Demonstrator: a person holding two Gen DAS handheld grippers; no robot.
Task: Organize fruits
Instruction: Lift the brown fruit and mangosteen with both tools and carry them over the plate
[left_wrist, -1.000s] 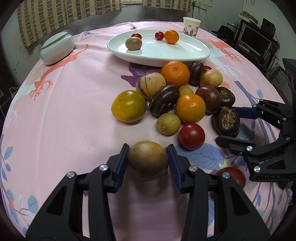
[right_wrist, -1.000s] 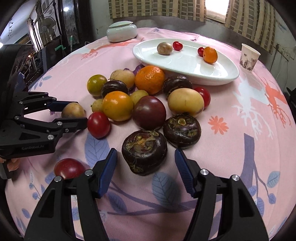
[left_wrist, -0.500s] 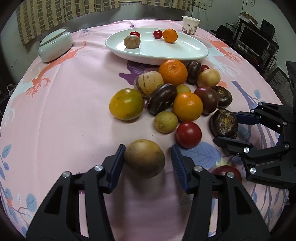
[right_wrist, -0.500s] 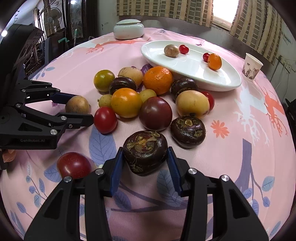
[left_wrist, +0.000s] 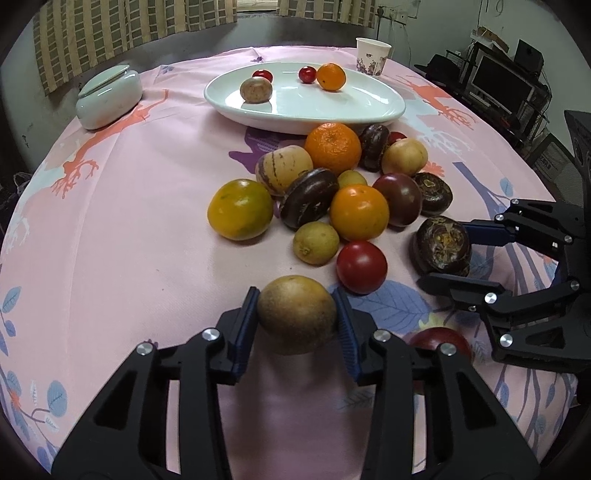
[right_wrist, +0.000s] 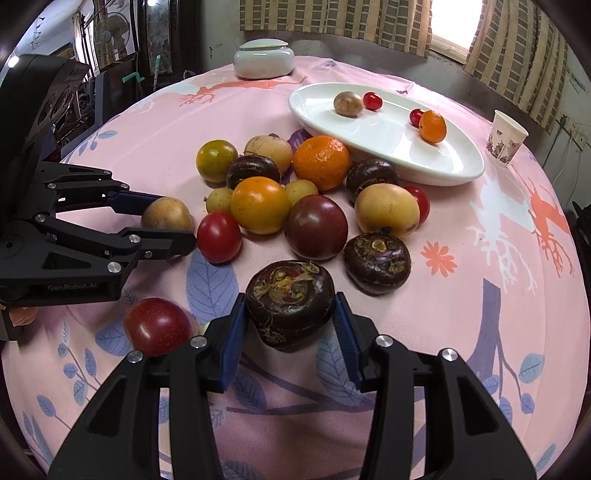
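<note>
My left gripper (left_wrist: 295, 295) is closing, and its blue pads press both sides of a brown-yellow round fruit (left_wrist: 296, 314) on the pink tablecloth. In the right wrist view my right gripper (right_wrist: 289, 301) is shut on a dark purple knobbly fruit (right_wrist: 288, 291); the same grip shows at the right of the left wrist view (left_wrist: 443, 256). A pile of mixed fruit (left_wrist: 358, 218) lies beyond both grippers. Behind it, a white oval plate (left_wrist: 369, 107) carries a brown fruit, two small red ones and a small orange.
A loose red fruit (right_wrist: 157, 326) lies between the two grippers, near the front. A white lidded jar (left_wrist: 109, 96) stands at the back left and a paper cup (left_wrist: 372, 53) behind the plate. The round table's edge curves close on every side.
The right jaws closed from wide apart onto the dark purple fruit. The left jaws loosened from the brown-yellow fruit, then closed on it again. Neither hand shifted much.
</note>
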